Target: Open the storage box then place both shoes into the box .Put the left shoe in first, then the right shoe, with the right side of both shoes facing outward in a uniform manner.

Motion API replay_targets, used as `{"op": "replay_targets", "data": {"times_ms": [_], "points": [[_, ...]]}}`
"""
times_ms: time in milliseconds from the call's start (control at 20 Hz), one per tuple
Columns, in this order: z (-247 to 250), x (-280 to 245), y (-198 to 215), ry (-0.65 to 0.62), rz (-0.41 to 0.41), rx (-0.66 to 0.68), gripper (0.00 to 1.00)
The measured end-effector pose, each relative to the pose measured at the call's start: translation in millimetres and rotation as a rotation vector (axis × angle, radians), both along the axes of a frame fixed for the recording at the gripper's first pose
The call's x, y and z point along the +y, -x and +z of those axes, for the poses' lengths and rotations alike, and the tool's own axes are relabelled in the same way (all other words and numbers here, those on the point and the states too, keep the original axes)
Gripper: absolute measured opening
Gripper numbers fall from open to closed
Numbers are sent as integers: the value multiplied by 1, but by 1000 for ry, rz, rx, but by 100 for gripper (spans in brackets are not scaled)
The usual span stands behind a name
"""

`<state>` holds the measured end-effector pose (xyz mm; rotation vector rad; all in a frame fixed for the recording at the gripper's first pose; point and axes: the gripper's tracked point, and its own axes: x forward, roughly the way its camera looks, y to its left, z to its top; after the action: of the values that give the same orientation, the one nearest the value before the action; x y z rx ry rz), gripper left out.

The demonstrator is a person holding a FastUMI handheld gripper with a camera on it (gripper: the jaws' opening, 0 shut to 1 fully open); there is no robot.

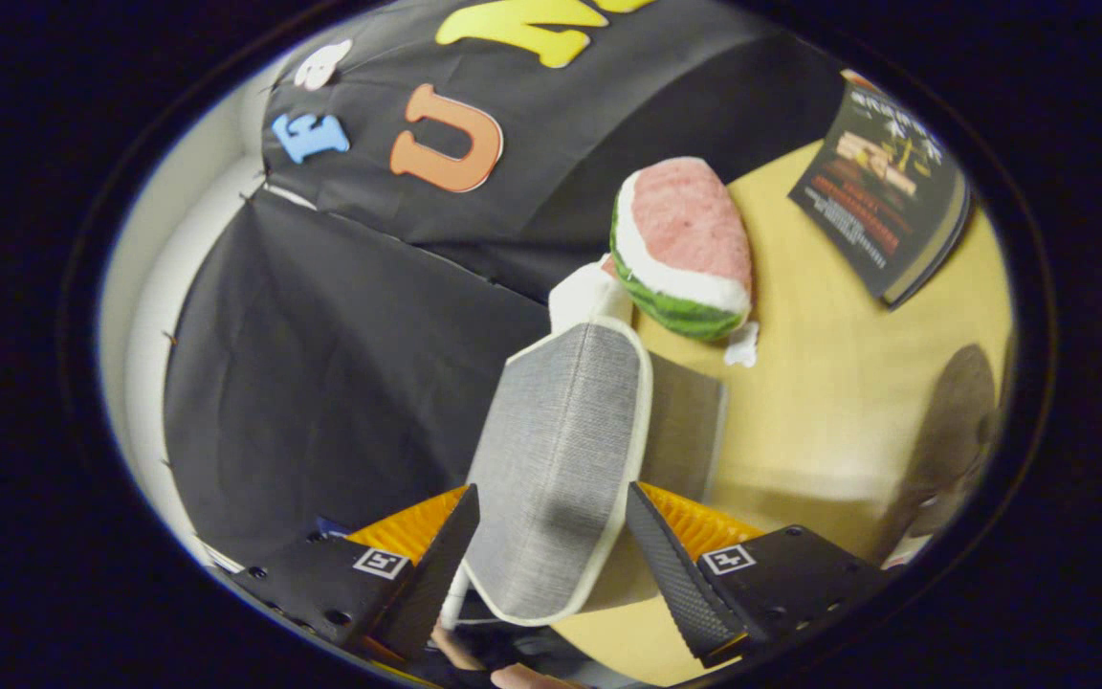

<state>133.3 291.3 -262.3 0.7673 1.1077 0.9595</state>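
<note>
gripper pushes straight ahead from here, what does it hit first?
The grey fabric lid, probably. It already sits between the open gripper fingers and extends ahead of them. Beyond it lies the watermelon plush on the table. Depth is unclear, and finger contact with the lid can't be confirmed.

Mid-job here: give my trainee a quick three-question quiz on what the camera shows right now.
1. True or false: the grey lid stands between the two fingers of the tongs.
2. What sits just beyond the lid? A) a watermelon toy B) a kettle C) a cup
3. Fill in: on the yellow table, past the toy, lies a ____.
Key: 1 true; 2 A; 3 book.
</note>
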Motion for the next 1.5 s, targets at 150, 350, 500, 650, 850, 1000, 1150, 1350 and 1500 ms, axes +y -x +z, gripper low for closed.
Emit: {"op": "replay_targets", "data": {"times_ms": [150, 350, 500, 650, 850, 1000, 1150, 1350, 1500], "points": [[-28, 4, -18, 8, -23, 58, 94], [-27, 10, -12, -34, 29, 92, 90], [-25, 14, -10, -54, 69, 118, 79], [-21, 11, -6, -63, 37, 111, 57], [-11, -1, -9, -64, 23, 90, 27], [0, -8, -8, -59, 7, 68, 7], [19, -3, -3, -59, 13, 32, 0], [65, 15, 1, -101, 23, 31, 1], [102, 47, 2, -130, 39, -8, 0]]}}
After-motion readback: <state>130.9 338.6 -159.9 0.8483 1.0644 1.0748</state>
